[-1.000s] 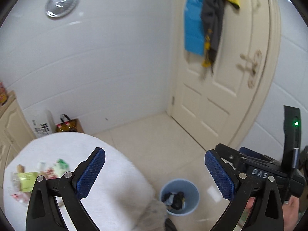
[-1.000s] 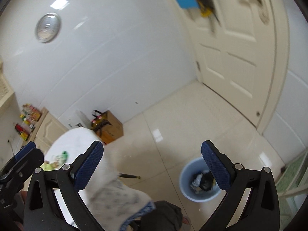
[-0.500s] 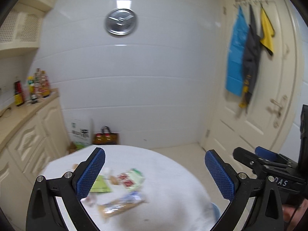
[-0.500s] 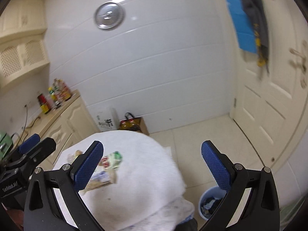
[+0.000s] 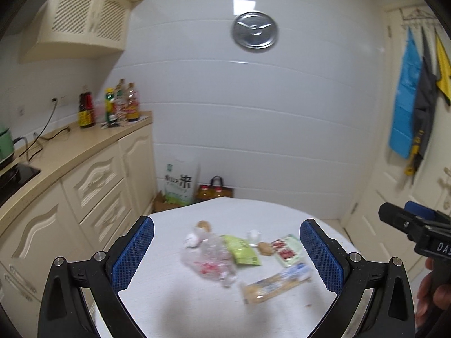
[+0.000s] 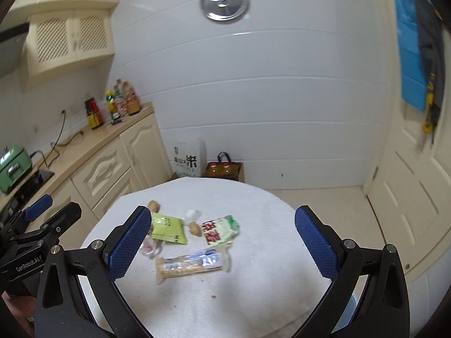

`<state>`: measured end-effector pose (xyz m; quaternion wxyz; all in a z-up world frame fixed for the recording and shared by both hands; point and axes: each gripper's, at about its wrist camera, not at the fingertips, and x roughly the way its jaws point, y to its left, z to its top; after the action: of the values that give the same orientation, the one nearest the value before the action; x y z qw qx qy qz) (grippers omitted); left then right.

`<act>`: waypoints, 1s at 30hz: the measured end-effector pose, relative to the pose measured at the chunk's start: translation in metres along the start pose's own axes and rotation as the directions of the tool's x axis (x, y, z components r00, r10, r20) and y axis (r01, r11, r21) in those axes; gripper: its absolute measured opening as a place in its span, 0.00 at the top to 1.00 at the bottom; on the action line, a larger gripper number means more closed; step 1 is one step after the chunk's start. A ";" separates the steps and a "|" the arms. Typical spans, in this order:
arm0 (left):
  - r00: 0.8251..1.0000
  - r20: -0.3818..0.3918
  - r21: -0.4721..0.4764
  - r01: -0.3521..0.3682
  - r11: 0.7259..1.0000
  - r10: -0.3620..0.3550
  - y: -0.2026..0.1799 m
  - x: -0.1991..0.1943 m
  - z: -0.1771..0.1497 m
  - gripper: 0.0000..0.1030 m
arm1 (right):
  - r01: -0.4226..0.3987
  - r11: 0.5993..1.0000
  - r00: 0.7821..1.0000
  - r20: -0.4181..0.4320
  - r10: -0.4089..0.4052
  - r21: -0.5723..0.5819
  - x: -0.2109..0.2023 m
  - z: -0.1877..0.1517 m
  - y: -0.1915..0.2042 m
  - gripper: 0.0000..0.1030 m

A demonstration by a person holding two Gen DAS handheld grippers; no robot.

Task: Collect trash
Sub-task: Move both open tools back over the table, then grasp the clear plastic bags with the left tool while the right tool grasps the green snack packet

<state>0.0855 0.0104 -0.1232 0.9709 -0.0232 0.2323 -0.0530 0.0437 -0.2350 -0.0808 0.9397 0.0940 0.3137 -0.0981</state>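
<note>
Trash lies in a cluster on a round white table: a clear crumpled plastic bag, a green packet, a red-and-green wrapper, a long biscuit pack, and small brown scraps. My left gripper is open and empty above the table's near side. My right gripper is open and empty, also above the table. Each gripper shows at the edge of the other's view.
A cream cabinet with a counter runs along the left, with bottles at its far end and a green appliance. A rice sack and a bag stand by the far wall. A door is at the right.
Both views swung up and left from the floor and the blue bin to the table. The trash cluster now sits between the fingers of each gripper. Both stayed open.
</note>
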 end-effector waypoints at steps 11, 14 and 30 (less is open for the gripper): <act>0.987 -0.147 -0.015 -0.062 0.998 0.059 -0.008 0.062 -0.014 0.01 | -0.087 0.988 0.991 -0.115 0.073 -0.124 0.070 -0.006 0.046 0.00; 0.975 -0.214 -0.009 -0.062 0.998 0.058 -0.018 0.092 -0.020 0.01 | -0.102 0.988 0.983 -0.162 0.083 -0.116 0.093 -0.012 0.046 0.00; 0.922 -0.388 -0.027 0.006 1.000 -0.016 -0.039 0.281 0.011 0.02 | -0.151 0.987 0.949 -0.287 0.131 -0.049 0.165 -0.023 0.036 0.00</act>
<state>0.3362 -0.0604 -0.2368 0.9051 -0.0257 0.4204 -0.0593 0.1686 -0.2161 -0.1946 0.8926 0.0962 0.4404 -0.0055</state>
